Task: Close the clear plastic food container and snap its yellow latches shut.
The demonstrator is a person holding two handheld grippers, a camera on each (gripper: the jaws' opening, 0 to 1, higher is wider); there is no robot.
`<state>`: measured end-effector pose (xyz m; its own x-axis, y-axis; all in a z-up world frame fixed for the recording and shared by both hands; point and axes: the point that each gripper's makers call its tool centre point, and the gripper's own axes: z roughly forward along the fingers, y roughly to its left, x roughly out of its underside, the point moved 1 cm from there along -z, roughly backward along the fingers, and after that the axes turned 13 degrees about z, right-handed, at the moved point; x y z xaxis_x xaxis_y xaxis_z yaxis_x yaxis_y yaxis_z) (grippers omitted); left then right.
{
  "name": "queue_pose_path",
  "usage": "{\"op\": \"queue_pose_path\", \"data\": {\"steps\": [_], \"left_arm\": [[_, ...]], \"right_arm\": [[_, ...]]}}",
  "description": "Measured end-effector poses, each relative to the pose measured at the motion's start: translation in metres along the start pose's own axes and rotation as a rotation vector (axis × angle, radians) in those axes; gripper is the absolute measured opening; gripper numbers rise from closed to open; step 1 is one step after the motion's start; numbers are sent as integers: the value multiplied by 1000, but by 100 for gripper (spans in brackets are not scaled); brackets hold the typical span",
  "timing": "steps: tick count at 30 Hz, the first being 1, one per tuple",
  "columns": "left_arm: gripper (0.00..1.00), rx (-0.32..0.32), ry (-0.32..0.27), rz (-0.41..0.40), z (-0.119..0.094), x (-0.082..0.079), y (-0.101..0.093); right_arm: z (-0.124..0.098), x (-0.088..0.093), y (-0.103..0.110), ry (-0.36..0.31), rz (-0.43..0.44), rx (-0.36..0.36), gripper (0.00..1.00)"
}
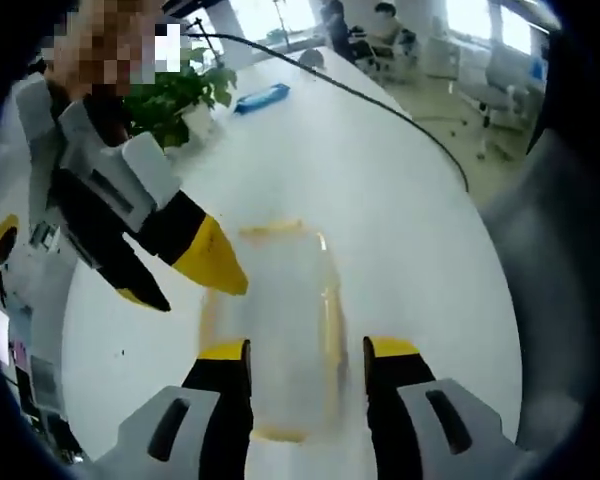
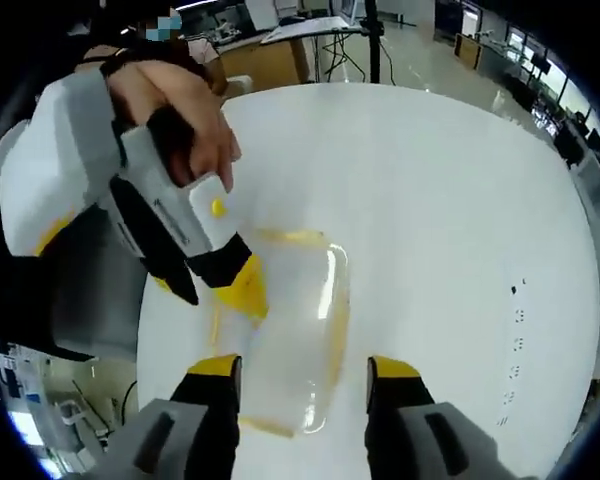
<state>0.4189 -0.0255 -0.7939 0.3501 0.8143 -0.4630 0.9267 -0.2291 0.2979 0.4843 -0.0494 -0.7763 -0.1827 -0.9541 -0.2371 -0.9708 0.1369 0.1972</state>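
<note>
A clear plastic container (image 1: 285, 300) with yellow latches along its edges lies on the white table (image 1: 410, 220). It is blurred, and I cannot tell how its lid and latches sit. My left gripper (image 1: 308, 350) is open, its yellow-tipped jaws standing on either side of the container's near end. My right gripper (image 1: 190, 287) comes in from the left, open, one tip touching or just over the container's left edge. In the right gripper view the same container (image 2: 295, 310) sits between the open right gripper (image 2: 304, 366), and the left gripper (image 2: 215, 292), held by a hand (image 2: 180, 120), is at the container's left rim.
A potted plant (image 1: 170, 95) and a blue flat object (image 1: 260, 98) stand at the table's far end. A black cable (image 1: 380, 100) runs across the table. Office chairs and seated people are beyond it. The table (image 2: 450, 200) spreads wide to the right.
</note>
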Motion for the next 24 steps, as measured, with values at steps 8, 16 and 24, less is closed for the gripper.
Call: {"op": "queue_pose_path", "data": {"steps": [8,16,24], "left_arm": [[43,50,-13,-62,-4,11,22],[42,52,13,-74,-11,20,37],[39,-26,61,-183,-12,25,42]], "right_arm": [[-5,5,19,-83,23,74,50],[-2,13,23,-95,52,80,49],[0,20,20,-102,185,142,50]]}}
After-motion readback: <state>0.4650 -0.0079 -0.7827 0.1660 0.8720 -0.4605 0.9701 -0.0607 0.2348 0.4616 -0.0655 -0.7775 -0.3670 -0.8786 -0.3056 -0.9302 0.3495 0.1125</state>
